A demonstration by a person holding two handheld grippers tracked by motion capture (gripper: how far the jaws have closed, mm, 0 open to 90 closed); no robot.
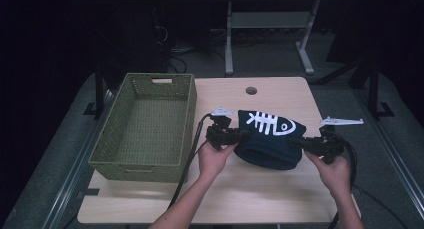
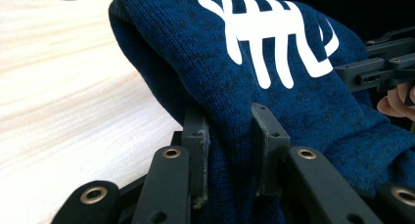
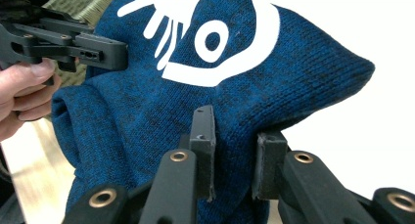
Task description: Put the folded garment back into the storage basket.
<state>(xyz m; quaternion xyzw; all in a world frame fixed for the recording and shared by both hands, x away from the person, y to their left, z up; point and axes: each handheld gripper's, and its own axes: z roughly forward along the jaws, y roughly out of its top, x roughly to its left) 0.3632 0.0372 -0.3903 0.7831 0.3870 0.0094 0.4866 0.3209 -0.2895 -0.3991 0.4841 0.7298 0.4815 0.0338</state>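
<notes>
My left tongs (image 1: pixel 239 135) and right tongs (image 1: pixel 299 143) are each clamped on the blue fish-bone knit (image 1: pixel 270 139), holding it at the desk's (image 1: pixel 225 194) middle, beside the green basket (image 1: pixel 145 126).

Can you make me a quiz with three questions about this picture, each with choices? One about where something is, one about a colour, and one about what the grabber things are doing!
1. Where is the green basket?
A. left part of the table
B. right part of the table
C. on the floor

2. What colour is the fish-bone picture on the blue knitted cloth?
A. red
B. white
C. yellow

3. What are the left hand-held gripper and right hand-held gripper doing?
A. lying open on the table
B. resting inside the basket
C. both pinching the cloth

Answers: 1 A, the high view shows it left of the cloth. 2 B, the bones are white on blue. 3 C, each gripper view shows knit squeezed between its jaws.
</notes>
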